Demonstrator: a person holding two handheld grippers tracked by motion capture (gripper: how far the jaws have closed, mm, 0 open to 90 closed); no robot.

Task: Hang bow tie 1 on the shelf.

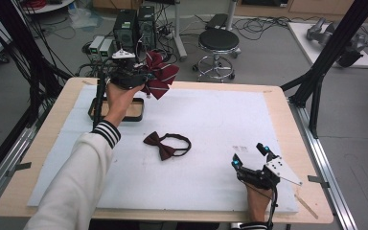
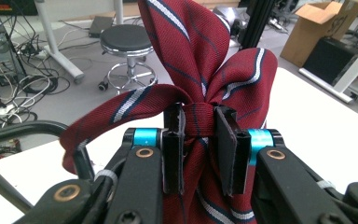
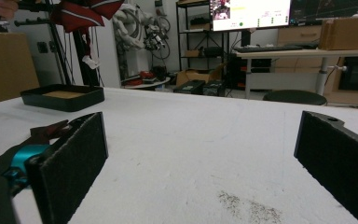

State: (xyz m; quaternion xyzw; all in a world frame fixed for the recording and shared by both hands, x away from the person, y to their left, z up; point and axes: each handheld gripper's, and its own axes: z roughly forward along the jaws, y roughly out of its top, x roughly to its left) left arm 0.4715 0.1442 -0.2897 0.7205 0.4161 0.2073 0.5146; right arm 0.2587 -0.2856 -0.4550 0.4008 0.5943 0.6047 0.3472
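Above the far left corner of the table, left gripper raised high, closed on the striped bow tie and clamped right at its central knot. Pinched there, probably, because the knot is the one firm, narrow part: loops fanned upward and outward, tails hung down between the black pads, nothing crumpled. Held directly over the shallow black tray, which sat at the left rear of the white mat with a pale liner inside and nothing else in it; likely meant as the drop spot, hence the lift clear of its rim rather than a drag across the foam.

Near the front right edge, right gripper rested low on the mat, jaws spread wide and empty, only bare white surface between them in the right gripper view. Parked there, seemingly, to stay out of the carrying arm's path.

Mid-mat, plain dark bow tie with its neck band looped beside it, lying flat, untouched, well apart from both grippers, probably waiting its turn. Left edge of it glimpsed past the right gripper's own pad.
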